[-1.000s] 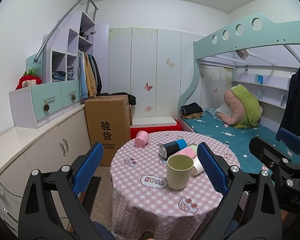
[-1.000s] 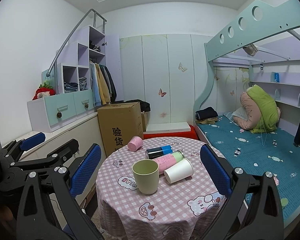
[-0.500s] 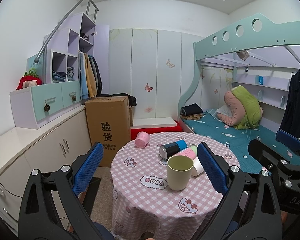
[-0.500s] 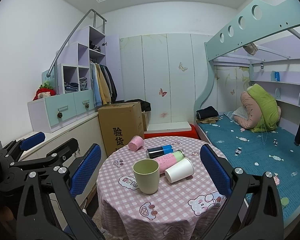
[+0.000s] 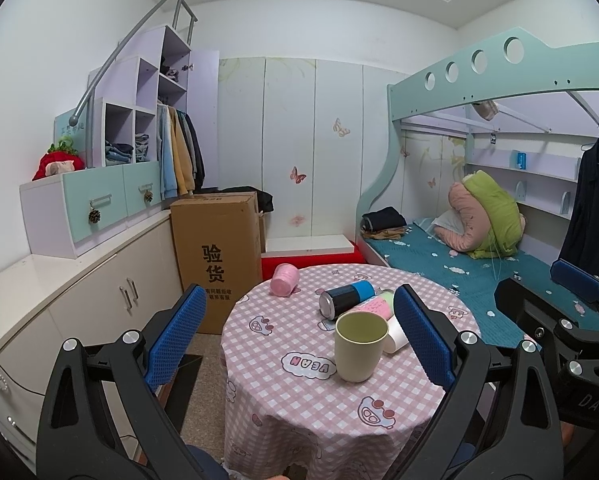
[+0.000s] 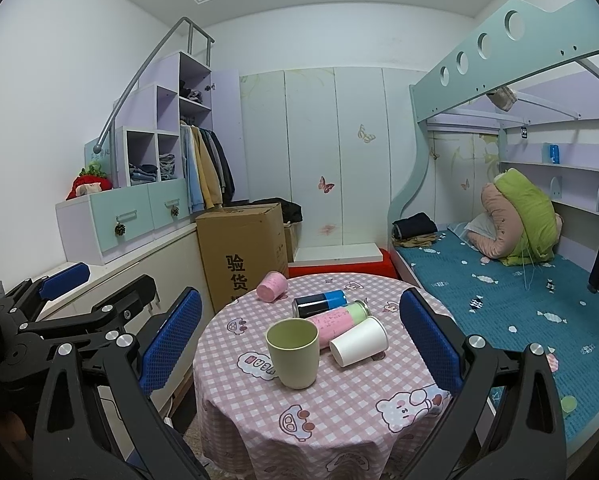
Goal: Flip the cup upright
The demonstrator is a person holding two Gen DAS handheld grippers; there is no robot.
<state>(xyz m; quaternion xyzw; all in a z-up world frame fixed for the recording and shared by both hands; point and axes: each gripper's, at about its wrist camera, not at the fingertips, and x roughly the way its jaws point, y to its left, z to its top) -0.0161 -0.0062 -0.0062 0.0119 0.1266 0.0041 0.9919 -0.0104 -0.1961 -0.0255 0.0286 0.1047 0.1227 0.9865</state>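
Observation:
A pale green cup (image 5: 360, 347) (image 6: 293, 353) stands upright on the round table (image 5: 299, 412) (image 6: 339, 420) with a pink checked cloth. Behind it several cups lie on their sides: a white paper cup (image 6: 359, 341) (image 5: 395, 338), a pink-and-green tumbler (image 6: 339, 320) (image 5: 373, 307), a black-and-blue can (image 6: 319, 303) (image 5: 346, 298) and a small pink cup (image 6: 271, 286) (image 5: 284, 279) at the far left. My left gripper (image 5: 295, 344) and my right gripper (image 6: 299, 340) are both open and empty, held back from the table's near edge.
A tall cardboard box (image 5: 217, 256) stands left of the table, with low cabinets (image 5: 79, 292) along the left wall. A bunk bed (image 6: 519, 292) with a teal sheet is to the right. A red-based platform (image 5: 309, 254) lies behind the table.

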